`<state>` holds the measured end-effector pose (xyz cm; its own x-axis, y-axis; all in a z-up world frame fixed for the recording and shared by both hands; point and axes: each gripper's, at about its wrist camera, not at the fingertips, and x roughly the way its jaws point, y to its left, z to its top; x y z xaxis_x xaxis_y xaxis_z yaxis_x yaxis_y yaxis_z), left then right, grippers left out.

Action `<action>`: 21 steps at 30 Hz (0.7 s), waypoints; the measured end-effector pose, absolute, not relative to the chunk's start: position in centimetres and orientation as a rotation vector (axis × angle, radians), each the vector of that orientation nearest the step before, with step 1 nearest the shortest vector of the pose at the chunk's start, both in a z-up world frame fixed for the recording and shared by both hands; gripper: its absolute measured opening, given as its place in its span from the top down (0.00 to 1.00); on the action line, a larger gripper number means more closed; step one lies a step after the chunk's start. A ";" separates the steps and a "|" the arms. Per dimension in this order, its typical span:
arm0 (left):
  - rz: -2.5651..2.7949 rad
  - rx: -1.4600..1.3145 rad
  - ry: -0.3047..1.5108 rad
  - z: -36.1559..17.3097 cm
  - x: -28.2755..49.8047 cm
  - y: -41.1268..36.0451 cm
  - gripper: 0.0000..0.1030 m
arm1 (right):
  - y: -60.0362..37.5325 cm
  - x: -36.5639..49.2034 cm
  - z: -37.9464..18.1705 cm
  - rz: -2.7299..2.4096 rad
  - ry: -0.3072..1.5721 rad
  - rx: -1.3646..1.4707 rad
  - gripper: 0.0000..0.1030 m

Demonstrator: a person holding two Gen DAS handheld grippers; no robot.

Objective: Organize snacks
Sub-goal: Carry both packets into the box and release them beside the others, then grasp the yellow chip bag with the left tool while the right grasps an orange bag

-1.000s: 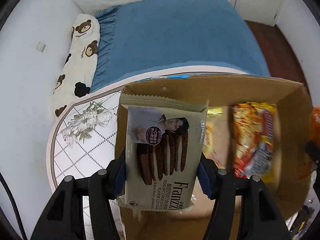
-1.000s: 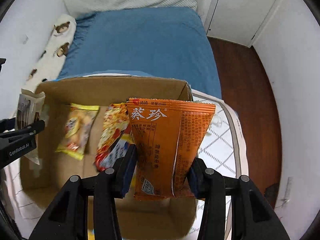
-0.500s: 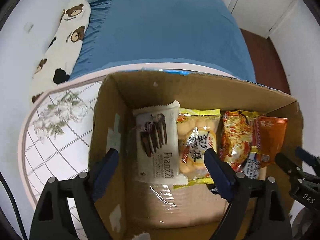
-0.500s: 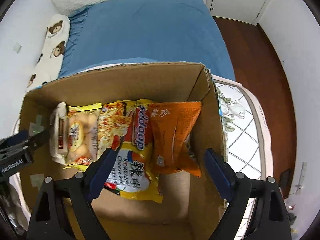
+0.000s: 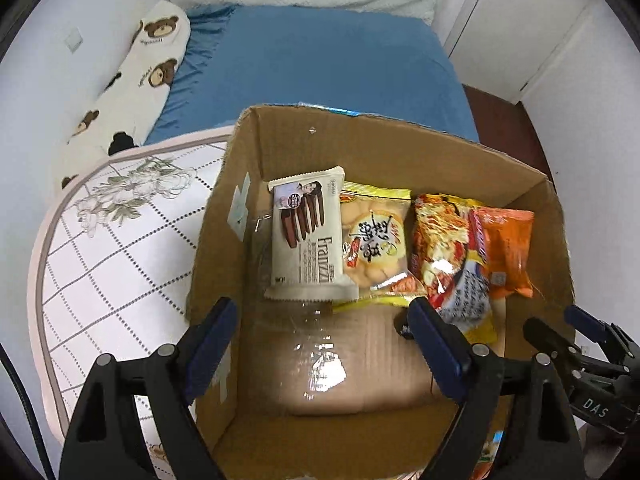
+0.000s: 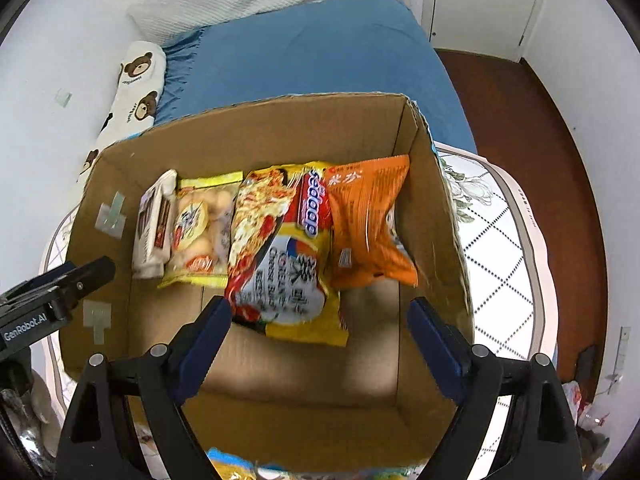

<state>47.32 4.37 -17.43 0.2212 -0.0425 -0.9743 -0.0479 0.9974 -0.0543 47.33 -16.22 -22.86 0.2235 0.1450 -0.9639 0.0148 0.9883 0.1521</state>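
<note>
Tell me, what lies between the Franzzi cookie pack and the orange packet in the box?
Two packs, in both views: a yellow biscuit bag beside the Franzzi cookie pack, then a noodle packet overlapping the orange packet.

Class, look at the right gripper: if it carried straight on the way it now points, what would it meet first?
Probably the bare floor of the cardboard box, just short of the yellow noodle packet. The right gripper is open and empty, pointing steeply down into the box. Depth is hard to judge, so it might clip the packet's lower edge.
</note>
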 end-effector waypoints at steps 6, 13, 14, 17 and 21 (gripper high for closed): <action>-0.024 -0.055 1.257 -14.1 43.5 3.8 0.15 | -16.3 43.8 -20.4 0.106 1.284 0.133 0.11; -0.060 -0.031 1.158 -10.0 39.0 3.0 0.15 | -16.2 39.2 -16.3 0.122 1.193 0.119 0.11; -0.066 -0.029 1.146 -9.5 38.4 2.9 0.15 | -16.2 38.6 -15.7 0.125 1.182 0.124 0.11; -0.085 -0.042 1.112 -7.9 36.5 2.7 0.15 | -16.2 36.5 -13.9 0.132 1.150 0.146 0.11; -0.096 -0.048 1.077 -6.0 34.0 2.7 0.15 | -15.8 33.6 -11.6 0.150 1.106 0.158 0.11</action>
